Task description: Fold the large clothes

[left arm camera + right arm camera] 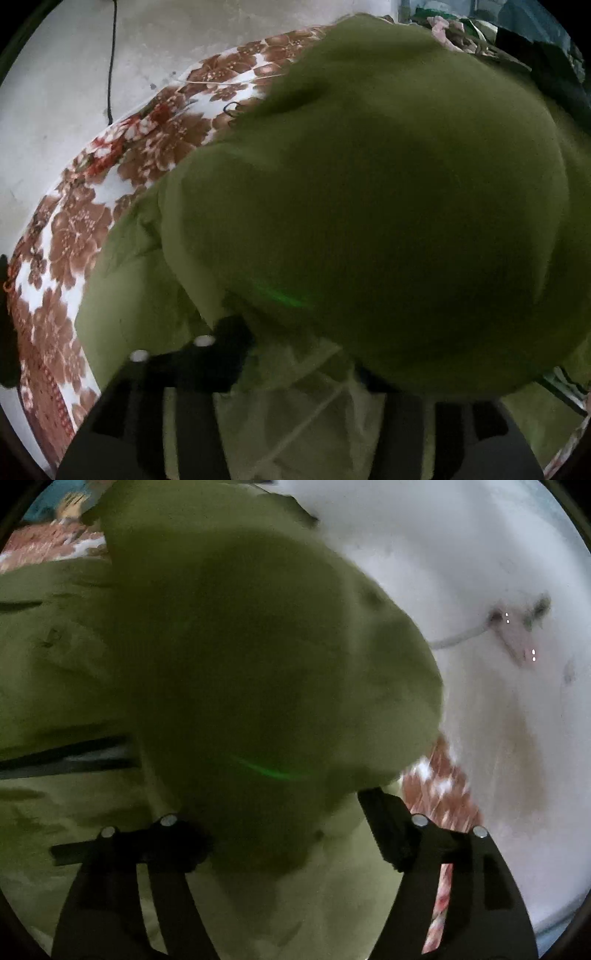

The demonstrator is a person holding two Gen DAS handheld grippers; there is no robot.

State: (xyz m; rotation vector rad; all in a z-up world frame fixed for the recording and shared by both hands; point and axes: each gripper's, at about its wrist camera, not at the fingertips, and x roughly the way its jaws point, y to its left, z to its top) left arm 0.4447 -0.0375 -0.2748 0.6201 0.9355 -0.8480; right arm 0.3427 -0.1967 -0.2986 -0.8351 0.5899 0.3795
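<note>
An olive green garment (369,206) fills most of the left wrist view and lies partly on a floral bedsheet (74,236). A fold of it drapes over my left gripper (295,354); only the left finger (221,350) shows, and the jaws look wide apart with pale lining cloth between them. In the right wrist view the same green garment (240,664) hangs over and between my right gripper (291,827), whose black fingers (388,823) stand wide apart. Both views are blurred.
The brown and white floral sheet (439,786) covers a bed whose edge runs along the left. Beyond it is a pale concrete floor (55,92) with a black cable (110,66). Clutter (461,33) sits at the far right. A white wall (480,590) has a fixture.
</note>
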